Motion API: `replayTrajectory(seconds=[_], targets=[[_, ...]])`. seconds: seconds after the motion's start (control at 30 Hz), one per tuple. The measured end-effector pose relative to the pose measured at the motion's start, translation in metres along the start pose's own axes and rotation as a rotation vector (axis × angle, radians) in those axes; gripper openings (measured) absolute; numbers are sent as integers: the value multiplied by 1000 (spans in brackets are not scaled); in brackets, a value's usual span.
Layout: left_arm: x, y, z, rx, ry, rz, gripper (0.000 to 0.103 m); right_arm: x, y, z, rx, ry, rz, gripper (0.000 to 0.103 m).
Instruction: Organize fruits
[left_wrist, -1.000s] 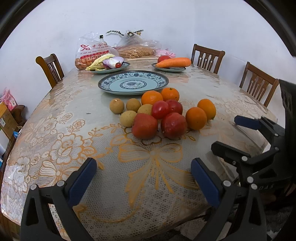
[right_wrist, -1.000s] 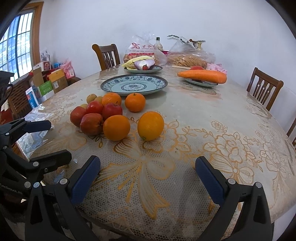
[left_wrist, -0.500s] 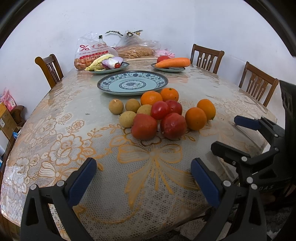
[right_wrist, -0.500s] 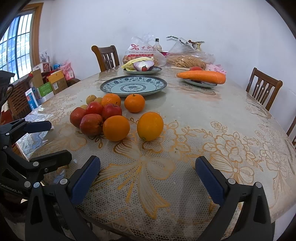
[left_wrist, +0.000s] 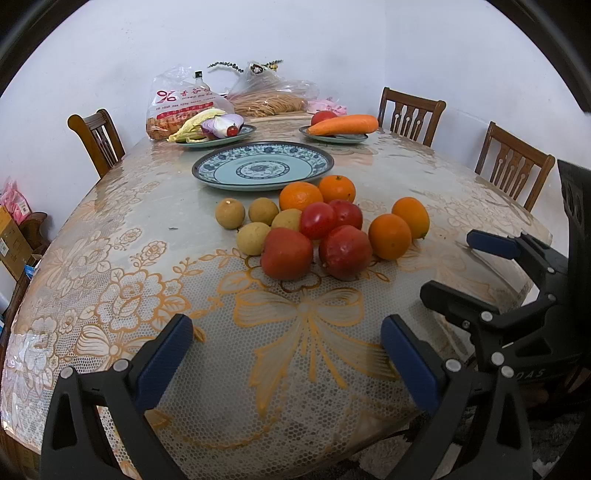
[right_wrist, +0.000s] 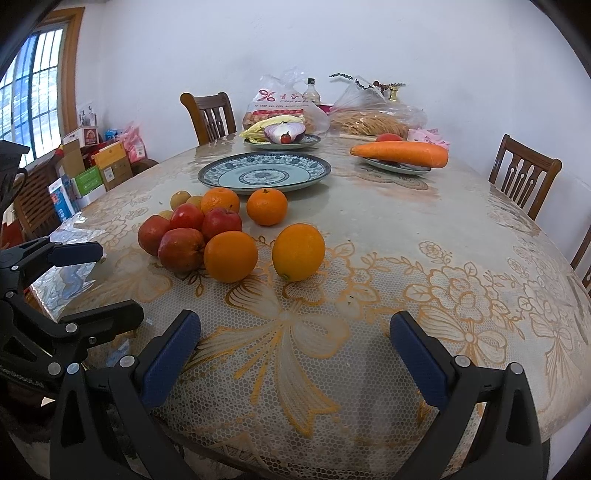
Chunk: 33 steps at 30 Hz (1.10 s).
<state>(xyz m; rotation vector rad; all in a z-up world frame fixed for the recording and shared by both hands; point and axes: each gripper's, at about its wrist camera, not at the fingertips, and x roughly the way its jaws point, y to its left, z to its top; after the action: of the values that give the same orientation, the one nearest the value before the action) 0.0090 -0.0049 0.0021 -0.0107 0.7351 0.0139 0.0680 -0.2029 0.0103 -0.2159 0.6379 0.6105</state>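
Sitting loose on the desk, just before the plate: oranges, apples, small round fruit. Firm, smooth, prone to rolling; best pinched across the widest part. Left claw and right claw both spread wide, empty.

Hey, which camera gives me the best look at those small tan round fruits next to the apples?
The left wrist view. All four small tan fruits sit in the open there, left of the red apples. In the right wrist view the small tan fruits are mostly hidden behind the apples and an orange; only parts of three show.
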Motion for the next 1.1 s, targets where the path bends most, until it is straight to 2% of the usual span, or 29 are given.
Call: replayTrajectory(seconds=[0.4, 0.8, 0.93, 1.1], targets=[[4, 1, 3, 17, 0, -20, 103, 6, 1, 5, -1, 9, -13, 103], [12, 6, 11, 48, 38, -55, 103, 16, -2, 15, 12, 70, -20, 103], [15, 9, 14, 38, 48, -44, 103, 18, -4, 16, 6, 76, -9, 103], [19, 26, 23, -29, 67, -15, 99, 21, -5, 20, -4, 104, 0, 103]])
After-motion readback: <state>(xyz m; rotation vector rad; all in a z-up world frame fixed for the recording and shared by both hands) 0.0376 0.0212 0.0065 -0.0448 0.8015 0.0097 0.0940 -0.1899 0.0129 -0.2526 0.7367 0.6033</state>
